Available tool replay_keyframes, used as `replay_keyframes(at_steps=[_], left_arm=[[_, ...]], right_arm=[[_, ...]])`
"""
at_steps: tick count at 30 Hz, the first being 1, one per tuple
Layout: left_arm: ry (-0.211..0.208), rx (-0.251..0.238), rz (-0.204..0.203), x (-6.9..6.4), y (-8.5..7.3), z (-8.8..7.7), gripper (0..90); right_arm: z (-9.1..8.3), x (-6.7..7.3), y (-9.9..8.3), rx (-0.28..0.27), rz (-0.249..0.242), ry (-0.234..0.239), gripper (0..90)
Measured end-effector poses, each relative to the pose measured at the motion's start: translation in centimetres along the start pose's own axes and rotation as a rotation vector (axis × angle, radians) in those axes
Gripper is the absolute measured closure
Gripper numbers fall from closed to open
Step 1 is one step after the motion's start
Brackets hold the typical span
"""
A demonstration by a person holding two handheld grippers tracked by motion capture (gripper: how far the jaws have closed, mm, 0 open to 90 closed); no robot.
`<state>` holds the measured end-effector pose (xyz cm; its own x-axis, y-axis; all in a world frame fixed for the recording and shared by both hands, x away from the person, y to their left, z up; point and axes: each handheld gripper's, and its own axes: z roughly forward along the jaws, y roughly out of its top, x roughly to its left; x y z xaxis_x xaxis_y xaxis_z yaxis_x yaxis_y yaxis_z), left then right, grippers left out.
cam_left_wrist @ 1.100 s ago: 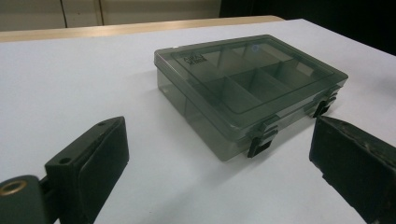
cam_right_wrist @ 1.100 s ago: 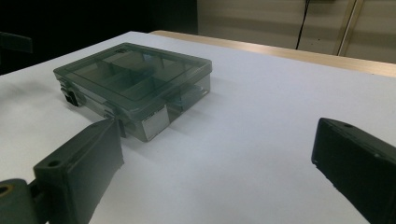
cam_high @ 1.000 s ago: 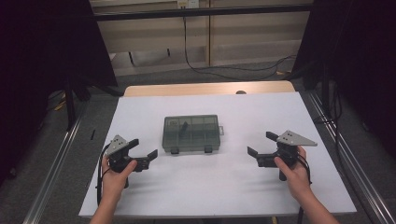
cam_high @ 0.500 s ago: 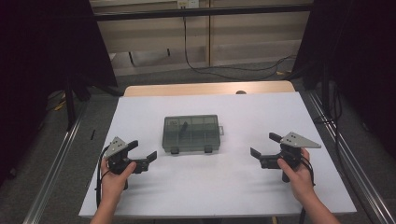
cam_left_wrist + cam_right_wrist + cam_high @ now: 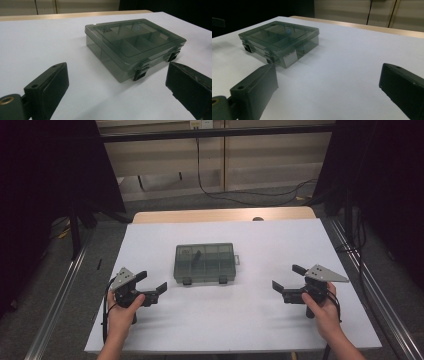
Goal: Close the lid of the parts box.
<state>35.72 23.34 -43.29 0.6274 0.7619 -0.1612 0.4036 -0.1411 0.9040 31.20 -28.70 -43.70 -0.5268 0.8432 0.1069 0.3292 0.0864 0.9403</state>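
A smoky, see-through compartment box [image 5: 204, 263] lies closed on the white tabletop [image 5: 250, 320]; a dark item sits in one compartment, too unclear to identify. The left tongs [image 5: 150, 284] and right tongs [image 5: 288, 278] flank it, both spread apart, holding nothing.

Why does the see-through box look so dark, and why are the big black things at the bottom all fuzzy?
In the high view, the room around the white table is dim, so the smoky box looks dark. In the left gripper view, the lid is fairly sharp while the near black fingers blur. In the right gripper view, the box casts a soft shadow and the fingers blur too.
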Motion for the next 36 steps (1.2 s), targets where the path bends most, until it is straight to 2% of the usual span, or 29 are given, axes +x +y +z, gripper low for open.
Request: replay_keyframes(at_steps=[36], left_arm=[[0.007, 0.005, -0.007, 0.0, -0.5, -0.2, 4.8]], right_arm=[[-2.8, -1.2, -1.5, -0.015, 0.016, -0.026, 1.5]])
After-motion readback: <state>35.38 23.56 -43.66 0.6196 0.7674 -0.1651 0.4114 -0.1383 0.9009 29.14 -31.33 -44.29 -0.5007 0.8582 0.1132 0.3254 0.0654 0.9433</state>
